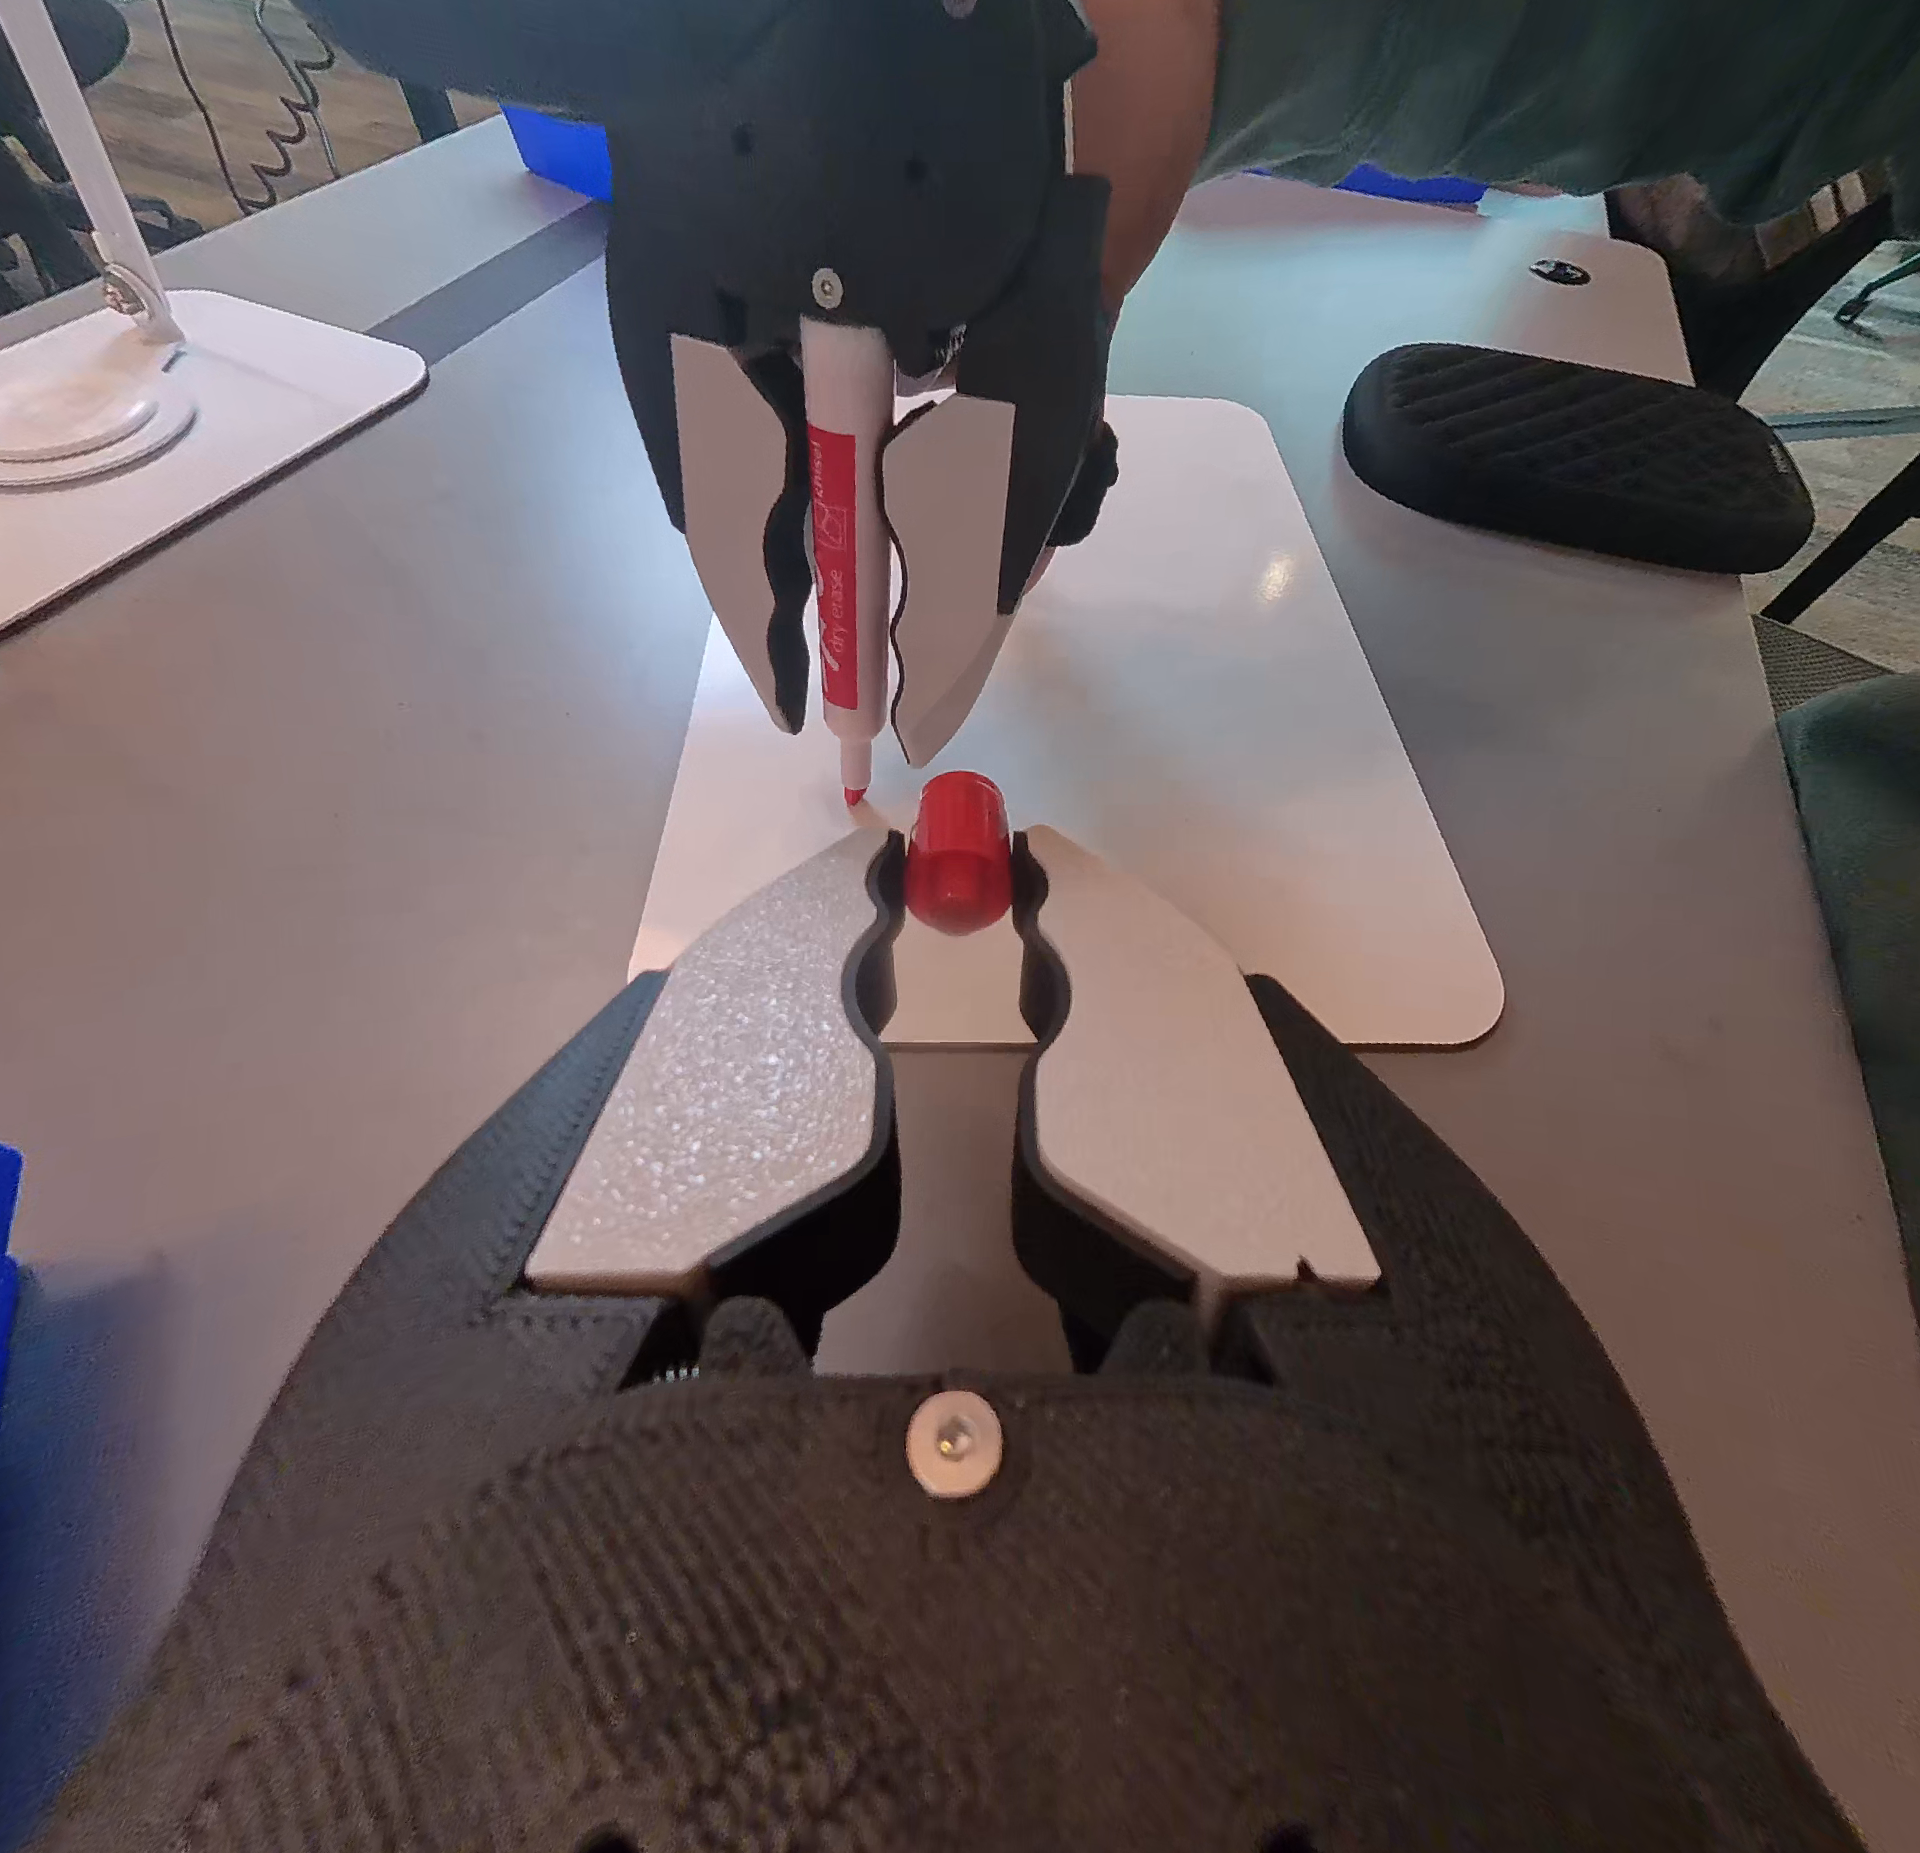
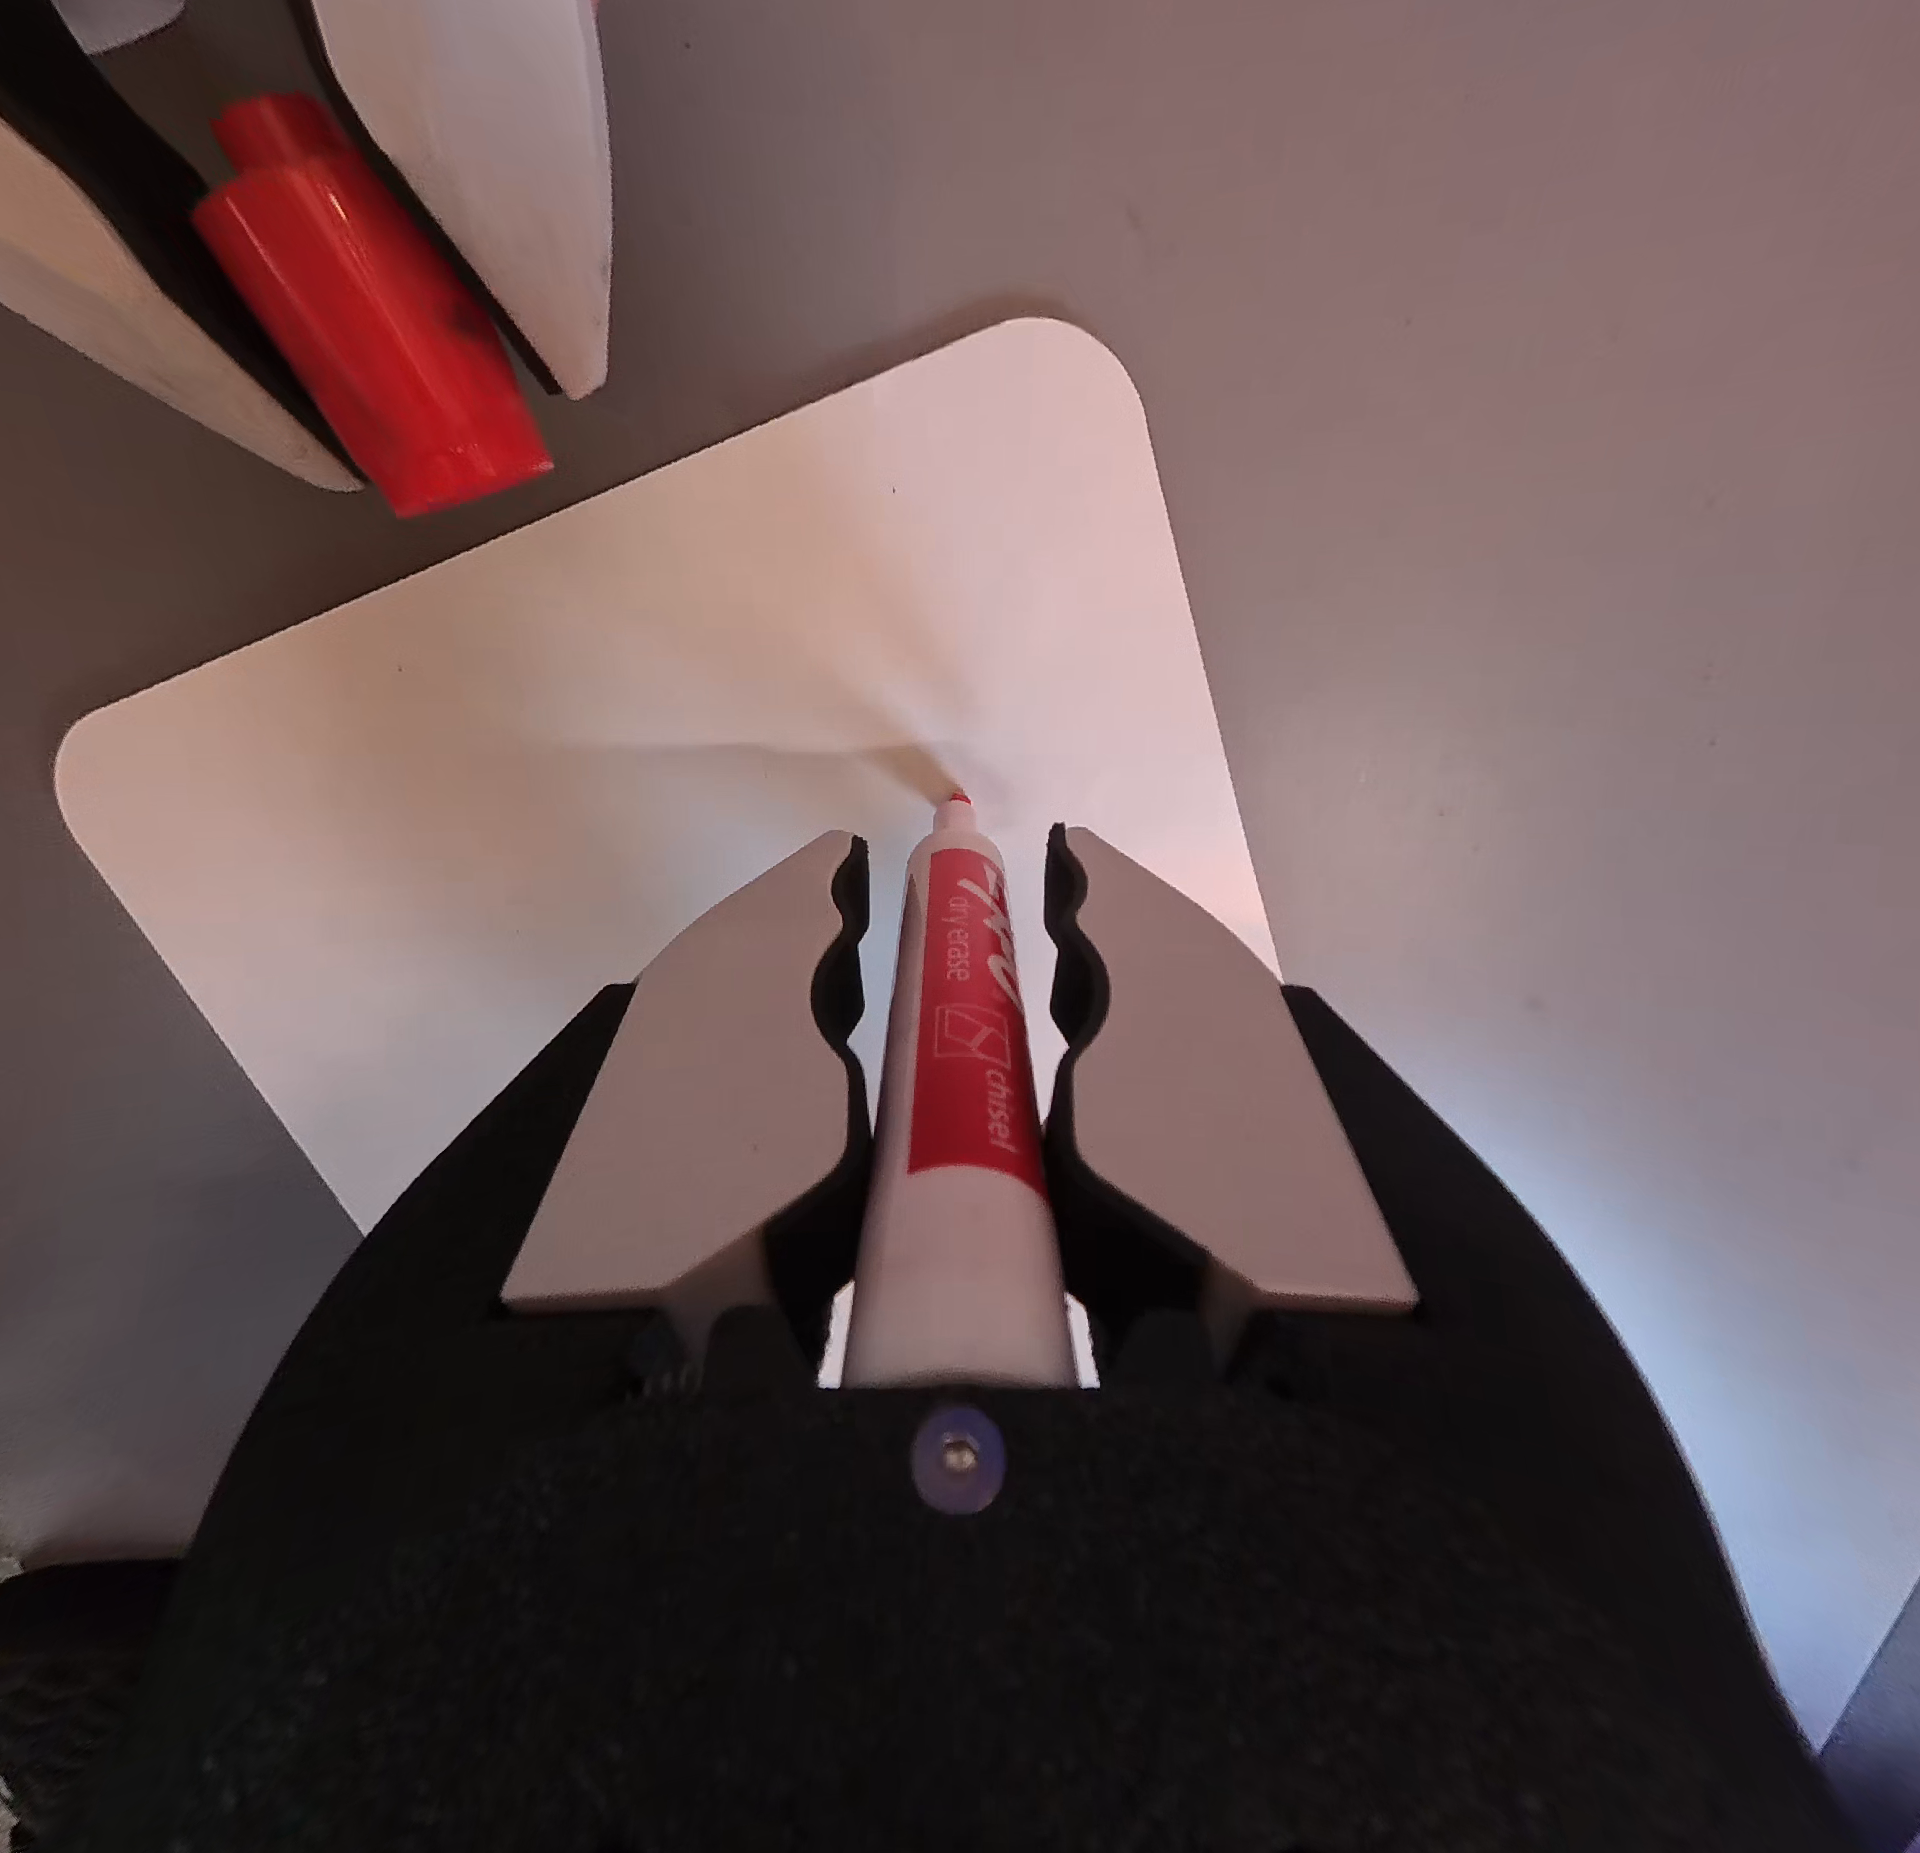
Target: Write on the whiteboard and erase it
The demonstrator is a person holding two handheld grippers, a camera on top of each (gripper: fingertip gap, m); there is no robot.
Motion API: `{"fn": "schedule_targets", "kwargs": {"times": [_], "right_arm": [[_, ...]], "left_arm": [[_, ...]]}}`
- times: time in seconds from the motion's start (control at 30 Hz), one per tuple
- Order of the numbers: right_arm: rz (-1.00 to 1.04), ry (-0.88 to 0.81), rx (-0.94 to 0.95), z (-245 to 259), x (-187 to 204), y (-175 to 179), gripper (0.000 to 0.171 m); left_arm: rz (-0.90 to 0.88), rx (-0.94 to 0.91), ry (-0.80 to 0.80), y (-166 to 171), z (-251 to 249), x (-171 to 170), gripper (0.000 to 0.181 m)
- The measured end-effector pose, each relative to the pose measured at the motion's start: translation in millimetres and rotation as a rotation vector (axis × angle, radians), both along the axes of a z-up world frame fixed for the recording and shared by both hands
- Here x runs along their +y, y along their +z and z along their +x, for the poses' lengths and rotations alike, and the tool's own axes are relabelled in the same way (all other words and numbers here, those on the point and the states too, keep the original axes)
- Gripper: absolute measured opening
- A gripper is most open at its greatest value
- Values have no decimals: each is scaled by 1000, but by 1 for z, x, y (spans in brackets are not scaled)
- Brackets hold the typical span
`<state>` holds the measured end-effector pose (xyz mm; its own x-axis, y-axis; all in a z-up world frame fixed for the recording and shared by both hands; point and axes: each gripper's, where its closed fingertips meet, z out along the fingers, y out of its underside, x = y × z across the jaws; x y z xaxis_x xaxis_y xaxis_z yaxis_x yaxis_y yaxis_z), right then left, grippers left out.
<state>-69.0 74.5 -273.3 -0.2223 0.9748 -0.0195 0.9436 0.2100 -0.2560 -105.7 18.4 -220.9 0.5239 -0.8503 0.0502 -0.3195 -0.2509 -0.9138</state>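
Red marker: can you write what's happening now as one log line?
right gripper: holds red marker | tip: on whiteboard | left gripper: holds red cap

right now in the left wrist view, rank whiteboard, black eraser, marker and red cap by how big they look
1. whiteboard
2. black eraser
3. marker, in the right claw
4. red cap, in the left claw; nearer the camera, yet smallest.

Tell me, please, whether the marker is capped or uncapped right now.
Uncapped. The marker shows its bare red tip at the whiteboard, while the red cap sits apart, pinched in the left gripper.
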Motion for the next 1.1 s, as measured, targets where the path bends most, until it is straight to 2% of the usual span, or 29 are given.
{"fn": "schedule_targets", "kwargs": {"times": [0.33, 0.63, 0.9, 1.1], "right_arm": [[-8, 39, 12, -13, -11, 0, 33], [-56, 85, 37, -21, -39, -1, 33], [-125, 65, 28, 12, -70, -2, 33], [-95, -8, -10, 44, -52, -2, 33]], "left_arm": [[-2, -4, -3, 1, 0, -1, 20], [34, -6, -42, 10, -1, -7, 19], [78, 101, -33, 3, -8, -8, 19], [68, 117, -39, -1, -7, -8, 19]]}}
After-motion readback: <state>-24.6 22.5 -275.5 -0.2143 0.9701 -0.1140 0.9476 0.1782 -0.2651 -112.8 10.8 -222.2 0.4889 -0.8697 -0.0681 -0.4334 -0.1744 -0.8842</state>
